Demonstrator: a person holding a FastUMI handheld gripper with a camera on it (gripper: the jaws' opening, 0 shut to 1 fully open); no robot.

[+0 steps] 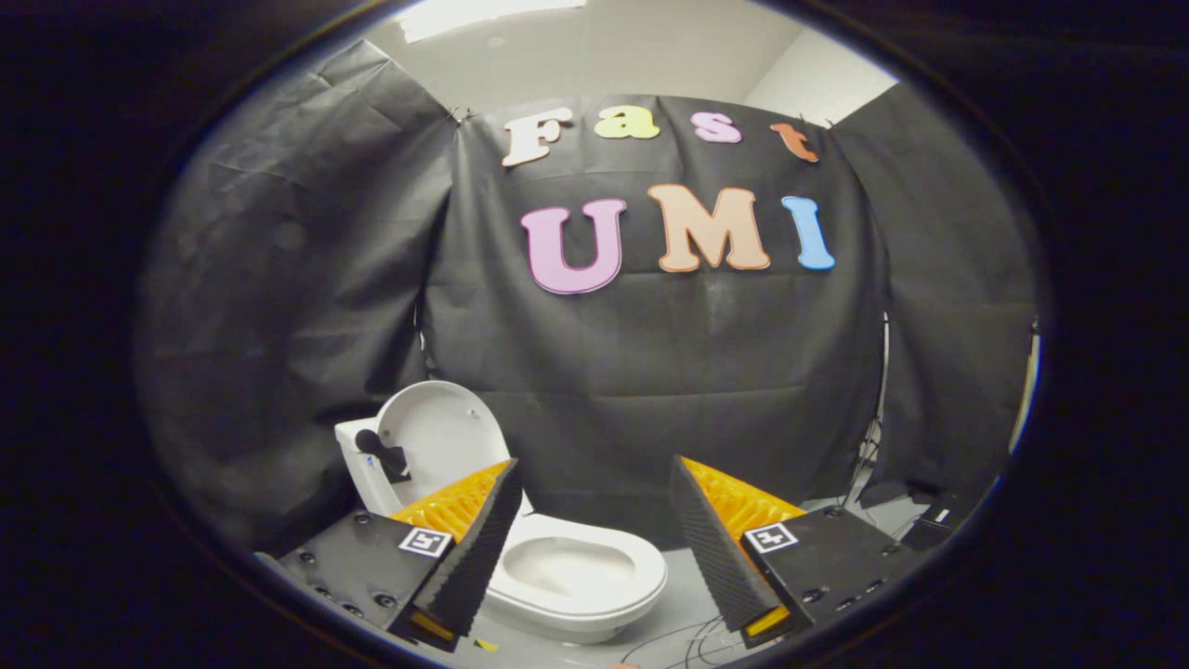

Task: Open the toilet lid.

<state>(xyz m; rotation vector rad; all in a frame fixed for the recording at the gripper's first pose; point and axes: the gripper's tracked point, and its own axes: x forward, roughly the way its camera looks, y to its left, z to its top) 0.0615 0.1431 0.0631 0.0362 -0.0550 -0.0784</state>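
- While the lid (437, 437) stands upright against the tank (364, 474), the toilet (576, 581) sits open just ahead of the left finger, its bowl (567, 565) holding nothing I can make out.
- Gripper (594, 520) looks down over the seat, fingers (474, 548) spread wide apart, gripping nothing.
- Cables (687, 641) trail on the floor (683, 595) between the fingers.
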